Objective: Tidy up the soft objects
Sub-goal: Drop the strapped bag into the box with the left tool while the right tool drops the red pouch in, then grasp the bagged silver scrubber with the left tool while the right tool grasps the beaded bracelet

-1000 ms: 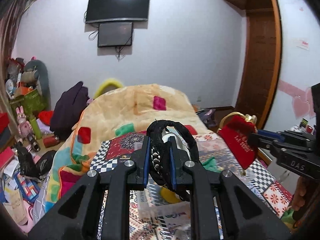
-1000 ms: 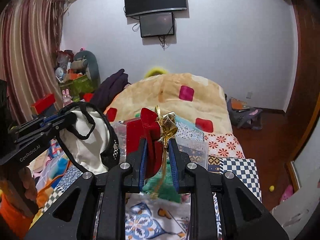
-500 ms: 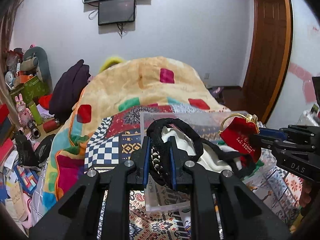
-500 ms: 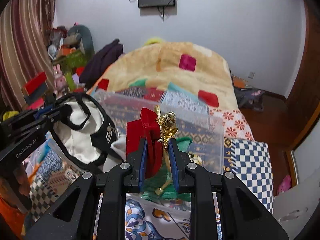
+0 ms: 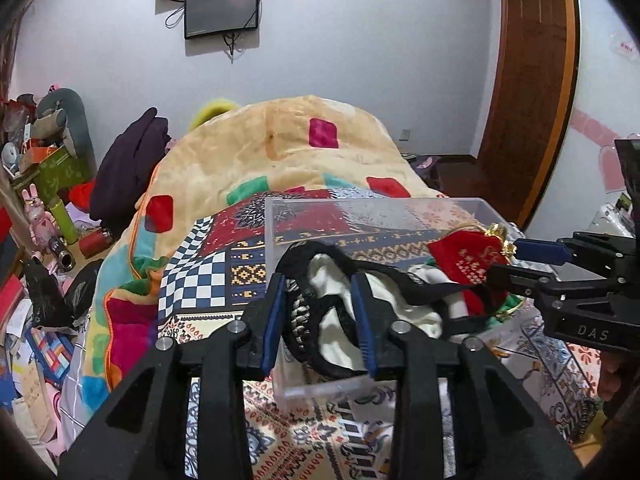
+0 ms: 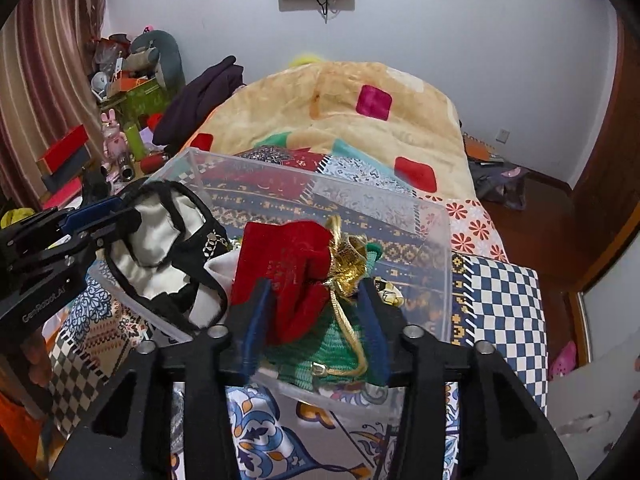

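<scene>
Left gripper (image 5: 320,320) fingers spread around black-trimmed cream garment (image 5: 332,320), right gripper (image 6: 314,320) fingers parted, red pouch (image 6: 284,276) between, both over clear bin (image 6: 432,280)

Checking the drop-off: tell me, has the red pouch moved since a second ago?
Yes. The red pouch has come down toward the clear bin, its top now below the bin's far rim.
</scene>
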### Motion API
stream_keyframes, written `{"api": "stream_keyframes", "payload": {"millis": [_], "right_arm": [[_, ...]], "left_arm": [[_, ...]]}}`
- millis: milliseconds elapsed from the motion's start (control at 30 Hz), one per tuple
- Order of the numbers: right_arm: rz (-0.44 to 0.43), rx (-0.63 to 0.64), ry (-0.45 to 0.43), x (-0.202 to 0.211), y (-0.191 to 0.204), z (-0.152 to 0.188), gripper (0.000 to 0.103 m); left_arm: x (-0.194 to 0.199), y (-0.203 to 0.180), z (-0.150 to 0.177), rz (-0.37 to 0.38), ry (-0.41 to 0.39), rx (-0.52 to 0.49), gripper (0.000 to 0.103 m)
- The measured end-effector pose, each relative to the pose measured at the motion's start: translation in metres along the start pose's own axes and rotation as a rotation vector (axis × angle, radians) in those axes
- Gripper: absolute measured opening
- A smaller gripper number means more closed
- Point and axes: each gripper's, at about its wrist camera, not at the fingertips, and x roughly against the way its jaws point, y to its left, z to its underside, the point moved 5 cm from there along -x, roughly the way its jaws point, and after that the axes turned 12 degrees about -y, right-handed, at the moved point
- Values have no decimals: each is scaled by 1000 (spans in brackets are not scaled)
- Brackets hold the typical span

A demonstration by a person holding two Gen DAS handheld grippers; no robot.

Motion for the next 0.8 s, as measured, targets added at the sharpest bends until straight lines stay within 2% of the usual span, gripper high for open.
{"api": "stream_keyframes", "payload": {"millis": [167,233,367,500,600,667,733,800], "right_arm": [[4,26,-20,14,3,-2,62],[9,36,-41,21,5,-5,69],[18,50,-84,41,8,-10,70],[34,48,-144,65,7,-14,85],[30,38,-168,81,6,-15,85],[26,24,-166,91,3,-13,88],[29,9,-170,100,-1,-9,98],[44,4,-174,108,-4,-2,99]], "left_arm": [[14,-10,-5,28,-14,-11,45],[24,-15,-9,41,-29,-13,54],[46,-22,-18,60,-71,-10,68],[68,-28,-22,79,-104,-4,85],[85,-32,-23,89,-124,-1,97],[96,-36,-20,93,-133,-4,100],[103,-39,-16,95,-132,-9,101],[108,-43,-10,94,-123,-21,102]]}}
